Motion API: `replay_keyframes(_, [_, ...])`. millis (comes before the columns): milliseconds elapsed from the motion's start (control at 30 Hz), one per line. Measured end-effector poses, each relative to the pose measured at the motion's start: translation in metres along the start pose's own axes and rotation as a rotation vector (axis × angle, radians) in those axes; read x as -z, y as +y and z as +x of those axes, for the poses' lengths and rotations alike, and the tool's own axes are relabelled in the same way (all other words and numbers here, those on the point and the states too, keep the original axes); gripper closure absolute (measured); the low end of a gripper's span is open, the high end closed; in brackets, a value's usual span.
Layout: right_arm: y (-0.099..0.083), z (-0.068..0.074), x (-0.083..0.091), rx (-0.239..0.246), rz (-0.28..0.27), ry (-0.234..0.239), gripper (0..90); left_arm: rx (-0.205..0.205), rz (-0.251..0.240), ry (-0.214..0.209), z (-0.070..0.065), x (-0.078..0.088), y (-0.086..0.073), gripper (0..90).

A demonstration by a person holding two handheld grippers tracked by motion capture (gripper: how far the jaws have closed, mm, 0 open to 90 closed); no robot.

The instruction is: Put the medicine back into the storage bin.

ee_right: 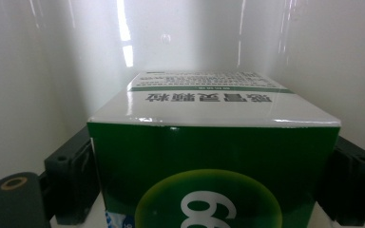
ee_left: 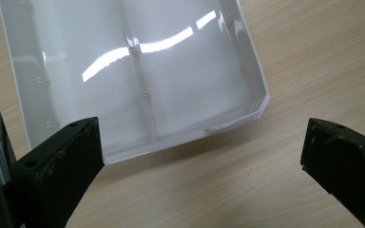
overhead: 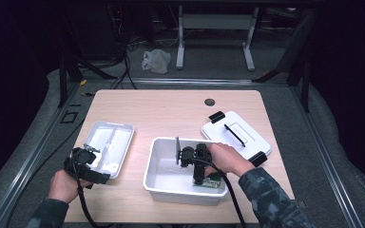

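A green-and-white cardboard box (ee_right: pixel 214 156) filled the lower frame, pinched by the right gripper (ee_right: pixel 214 190) inside the white plastic bin (ee_right: pixel 38 71); the left gripper's (ee_left: pixel 199 161) fingers stood spread

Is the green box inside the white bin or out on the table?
Inside: the green box sits between the white bin's walls.

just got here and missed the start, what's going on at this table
A person holds a gripper in each hand. The right gripper reaches down into a deep white bin, with a green and white carton between its jaws. The left gripper hangs open over the table at the near end of a shallow divided tray. The bin's lid lies on the table behind it.
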State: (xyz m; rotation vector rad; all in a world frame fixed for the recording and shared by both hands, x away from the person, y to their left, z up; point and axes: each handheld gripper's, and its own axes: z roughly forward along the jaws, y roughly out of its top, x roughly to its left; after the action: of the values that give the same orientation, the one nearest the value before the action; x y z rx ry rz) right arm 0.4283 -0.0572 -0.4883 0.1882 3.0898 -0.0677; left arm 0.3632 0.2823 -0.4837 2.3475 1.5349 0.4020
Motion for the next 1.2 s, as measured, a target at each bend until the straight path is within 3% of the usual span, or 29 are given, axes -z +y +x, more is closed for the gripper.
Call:
replay_keyframes(133, [-0.002,0.000,0.007,-0.011,-0.009,0.004,8.3,0.000,0.000,0.001,0.000,0.000,0.000,0.2])
replay_keyframes(267, [-0.006,-0.001,0.019,-0.032,-0.053,0.002,4.3,-0.003,-0.001,0.002,0.001,0.001,0.000,0.2])
replay_keyframes(467, [-0.019,0.001,0.052,-0.062,-0.170,0.006,2.3,-0.003,-0.002,0.001,0.001,0.001,0.000,0.2])
replay_keyframes(667, [-0.049,0.010,0.089,-0.126,-0.306,-0.015,1.4,0.008,0.004,0.006,0.003,0.001,0.000,0.1])
replay_keyframes(933, [-0.104,0.023,0.109,-0.284,-0.403,-0.087,0.5,0.003,0.011,0.006,0.002,0.002,0.001,0.1])
replay_keyframes(1133, [-0.162,0.032,0.094,-0.491,-0.495,-0.134,1.0,0.010,0.017,0.014,0.008,0.001,0.005,0.1])
replay_keyframes(1200, [-0.181,0.035,0.083,-0.566,-0.523,-0.125,0.8,0.013,0.020,0.016,0.010,0.000,0.010,0.1])
